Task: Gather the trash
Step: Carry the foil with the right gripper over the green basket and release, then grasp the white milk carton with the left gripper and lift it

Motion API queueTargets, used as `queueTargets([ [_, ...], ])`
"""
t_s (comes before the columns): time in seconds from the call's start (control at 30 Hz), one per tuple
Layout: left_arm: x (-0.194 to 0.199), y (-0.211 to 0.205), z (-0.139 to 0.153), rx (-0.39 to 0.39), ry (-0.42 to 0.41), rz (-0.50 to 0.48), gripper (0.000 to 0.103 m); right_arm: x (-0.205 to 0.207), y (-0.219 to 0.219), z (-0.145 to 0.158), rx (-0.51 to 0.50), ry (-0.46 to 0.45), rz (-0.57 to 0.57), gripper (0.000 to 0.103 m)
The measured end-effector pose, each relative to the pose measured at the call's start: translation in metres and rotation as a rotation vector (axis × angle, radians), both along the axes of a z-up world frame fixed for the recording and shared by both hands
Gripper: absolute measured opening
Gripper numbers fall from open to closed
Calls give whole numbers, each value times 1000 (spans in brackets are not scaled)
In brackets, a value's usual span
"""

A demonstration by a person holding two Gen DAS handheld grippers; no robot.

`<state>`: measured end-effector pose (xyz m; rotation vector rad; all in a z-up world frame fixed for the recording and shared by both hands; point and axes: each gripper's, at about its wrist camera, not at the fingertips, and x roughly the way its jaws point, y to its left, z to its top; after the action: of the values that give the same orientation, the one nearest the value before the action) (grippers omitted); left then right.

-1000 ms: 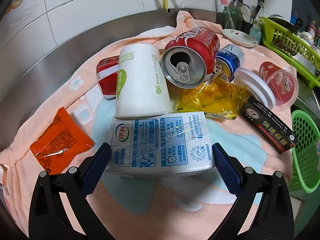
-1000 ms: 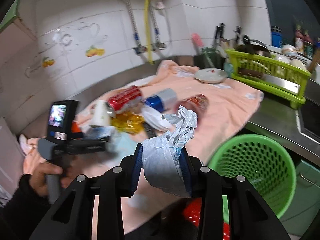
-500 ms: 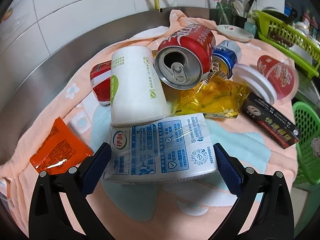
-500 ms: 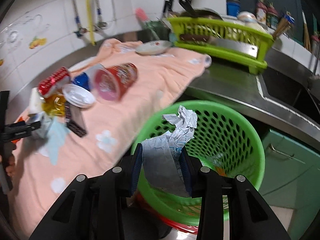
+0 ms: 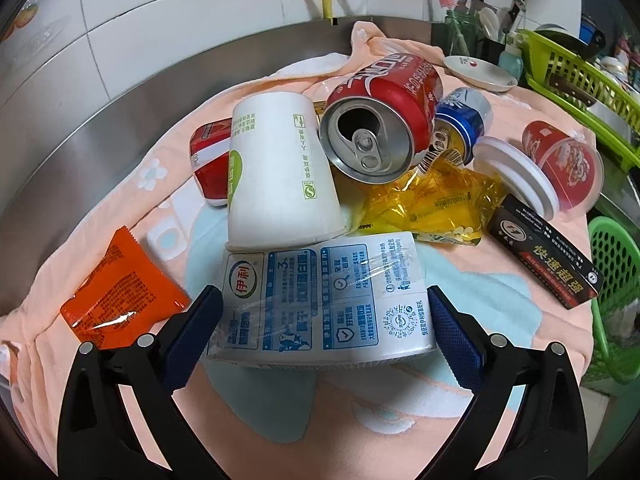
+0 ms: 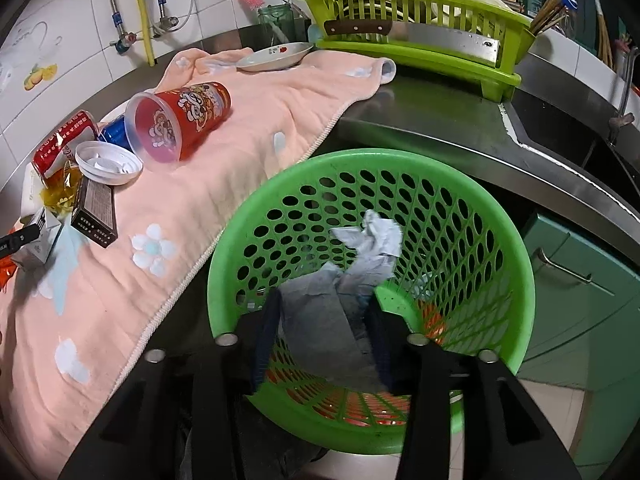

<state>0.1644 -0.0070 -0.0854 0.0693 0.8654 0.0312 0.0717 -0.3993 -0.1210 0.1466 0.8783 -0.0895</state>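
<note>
My left gripper [image 5: 320,320] is open, its jaws on either side of a white and blue milk carton [image 5: 320,300] lying on the peach towel [image 5: 280,432]. Behind it lie a white paper cup [image 5: 276,176], a red cola can [image 5: 380,120], a blue can [image 5: 464,120], a yellow wrapper [image 5: 432,208], an orange packet [image 5: 120,296], a black box [image 5: 548,264] and a red plastic cup [image 5: 560,168]. My right gripper [image 6: 324,328] holds crumpled grey paper [image 6: 344,292] over the mouth of the green basket [image 6: 520,280].
A green dish rack [image 6: 420,28] with a cleaver stands at the back right, beside a small plate [image 6: 276,56]. A white lid [image 6: 108,160] lies by the red cup. A sink opens at far right. Green cabinet doors stand behind the basket.
My right gripper has carried the crumpled paper from above the towel over to the basket and down into its mouth. My left gripper has stayed around the carton, shifting slightly.
</note>
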Motion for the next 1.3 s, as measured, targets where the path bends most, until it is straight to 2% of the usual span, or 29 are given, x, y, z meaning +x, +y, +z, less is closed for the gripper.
queueTargets([
  [0.07, 0, 1, 0, -5, 3, 5, 98, -2, 1, 3, -12, -16, -2, 67],
  [0.13, 1, 1, 0, -9, 3, 9, 98, -3, 3, 7, -38, -35, -4, 73],
  [0.73, 2, 5, -1, -4, 5, -28, 97, -9, 16, 19, -44, -69, 15, 81],
  [0.8, -2, 6, 1, -23, -10, -40, 92, -10, 17, 22, -38, -77, 18, 81],
  [0.87, -8, 4, 6, -39, -27, -62, 76, -12, 20, 24, -38, -83, 23, 81],
  [0.93, -13, 1, 10, -47, -39, -84, 70, -13, 23, 26, -40, -89, 27, 81],
  [1.03, -18, 3, 10, -61, -49, -97, 69, -14, 26, 29, -36, -99, 32, 81],
  [1.17, -25, 6, 14, -85, -67, -118, 60, -14, 32, 34, -29, -108, 45, 81],
  [1.3, -36, 13, 15, -111, -81, -147, 57, -15, 48, 44, -32, -133, 90, 81],
])
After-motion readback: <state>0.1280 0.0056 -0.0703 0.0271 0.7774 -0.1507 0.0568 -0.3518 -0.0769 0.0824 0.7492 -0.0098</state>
